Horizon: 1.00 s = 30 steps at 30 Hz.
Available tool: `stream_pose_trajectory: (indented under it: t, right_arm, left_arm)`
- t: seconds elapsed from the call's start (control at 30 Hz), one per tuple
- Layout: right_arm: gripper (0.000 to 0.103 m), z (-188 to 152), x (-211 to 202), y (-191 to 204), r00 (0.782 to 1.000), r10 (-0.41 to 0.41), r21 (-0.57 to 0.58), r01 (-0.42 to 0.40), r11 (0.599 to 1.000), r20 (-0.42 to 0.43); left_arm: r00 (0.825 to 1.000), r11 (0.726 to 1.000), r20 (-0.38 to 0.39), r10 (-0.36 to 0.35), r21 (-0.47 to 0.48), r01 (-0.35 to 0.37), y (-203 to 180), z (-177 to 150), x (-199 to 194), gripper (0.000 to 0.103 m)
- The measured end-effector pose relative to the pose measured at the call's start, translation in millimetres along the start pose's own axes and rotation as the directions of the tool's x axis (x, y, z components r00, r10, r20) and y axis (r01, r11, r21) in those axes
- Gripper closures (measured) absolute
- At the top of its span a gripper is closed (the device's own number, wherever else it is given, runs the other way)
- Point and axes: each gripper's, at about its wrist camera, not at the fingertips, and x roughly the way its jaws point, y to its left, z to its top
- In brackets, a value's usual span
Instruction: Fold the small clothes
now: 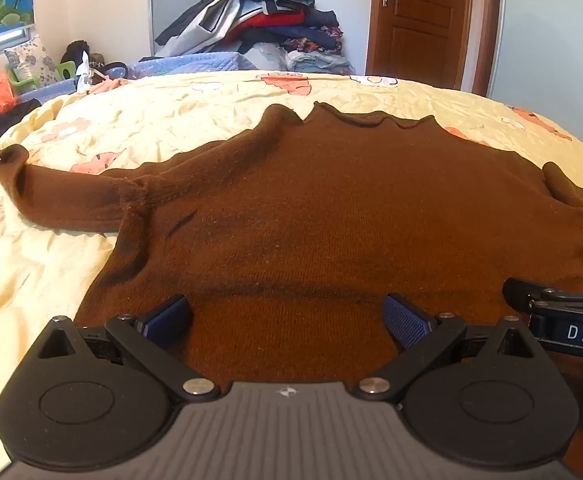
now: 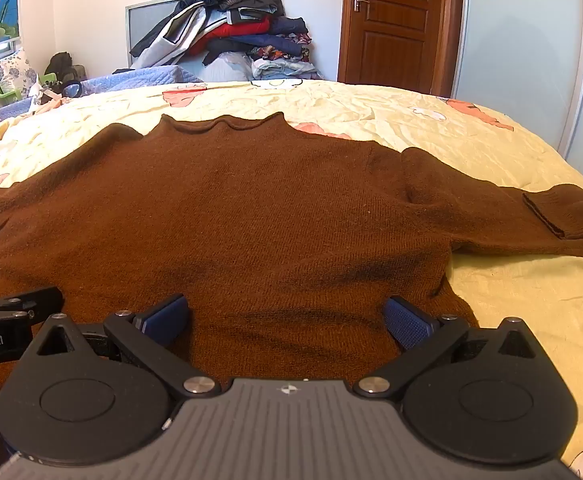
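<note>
A brown knit sweater (image 1: 331, 208) lies flat on the yellow floral bedspread (image 1: 51, 264), collar far, hem near me. Its left sleeve (image 1: 63, 196) stretches out to the left. Its right sleeve (image 2: 531, 216) stretches right, cuff folded back. My left gripper (image 1: 287, 316) is open, jaws wide apart, over the lower left part of the sweater. My right gripper (image 2: 287, 316) is open, over the lower right part of the sweater (image 2: 251, 208). Each gripper's side shows in the other's view: the right one (image 1: 563, 312), the left one (image 2: 7, 320). Neither holds fabric.
A tall pile of clothes (image 1: 259, 16) stands behind the bed against the wall. A wooden door (image 1: 415, 20) is at the back right, a wardrobe panel (image 1: 551, 52) beside it. Pillows and clutter (image 1: 31, 68) lie at the far left.
</note>
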Motion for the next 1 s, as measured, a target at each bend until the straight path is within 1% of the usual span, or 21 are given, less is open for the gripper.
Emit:
stream_pose_trajectory:
  t: [0.37,1.0]
  right_arm:
    - [0.0,0.2,0.1,-0.1,1.0,0.0,0.0,0.0,1.0,0.0]
    - [0.0,0.1,0.4,-0.6,1.0,0.0,0.0,0.0,1.0,0.001]
  left_arm:
    - [1.0,1.0,0.009,0.001,-0.017,-0.001,-1.5,-3.4,-2.0,0.0]
    - [1.0,1.0,0.007,-0.004,-0.019,0.004,0.4,-2.2,-4.0,0.0]
